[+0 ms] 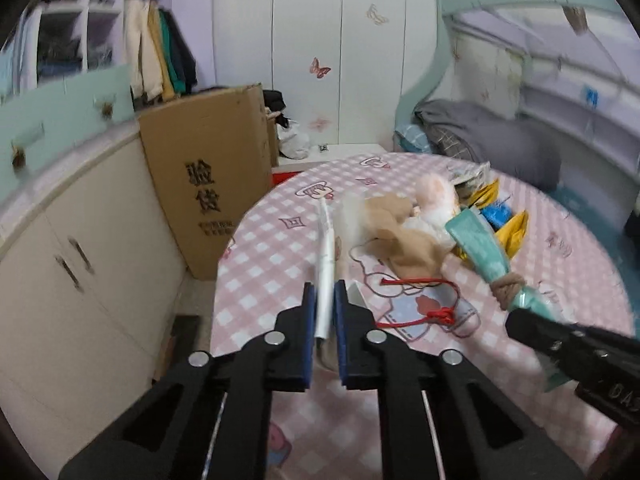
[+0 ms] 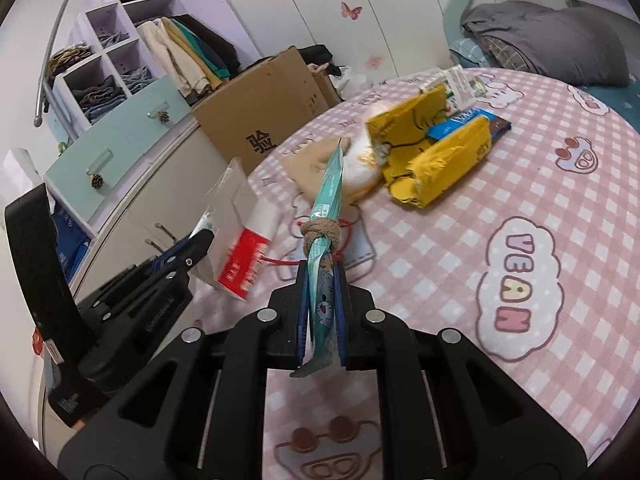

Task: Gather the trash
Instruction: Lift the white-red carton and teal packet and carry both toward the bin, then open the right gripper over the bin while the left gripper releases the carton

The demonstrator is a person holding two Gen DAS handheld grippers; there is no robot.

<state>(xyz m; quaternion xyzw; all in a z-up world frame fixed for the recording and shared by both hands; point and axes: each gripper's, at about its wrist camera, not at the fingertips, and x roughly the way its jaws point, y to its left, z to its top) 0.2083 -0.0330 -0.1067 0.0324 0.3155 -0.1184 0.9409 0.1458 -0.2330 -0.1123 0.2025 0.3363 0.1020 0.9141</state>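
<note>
My left gripper (image 1: 325, 292) is shut on a flat white and red plastic package (image 1: 326, 264), seen edge-on; the right wrist view shows it broadside (image 2: 244, 240) held above the pink checked bed cover (image 1: 280, 280). My right gripper (image 2: 322, 276) is shut on a teal snack wrapper (image 2: 326, 216) with a tan stocking knotted round it (image 2: 320, 234). It also shows in the left wrist view (image 1: 480, 248). On the bed lie yellow wrappers (image 2: 432, 152), a blue wrapper (image 2: 460, 120), a tan stocking (image 1: 400, 236), a white fluffy item (image 1: 432, 200) and a red cord (image 1: 420, 300).
A large cardboard box (image 1: 212, 176) stands left of the bed beside cream cabinets (image 1: 80, 248). A grey blanket (image 1: 500, 140) lies at the bed's far end. Open shelves and hanging clothes (image 1: 156, 52) are at the back left.
</note>
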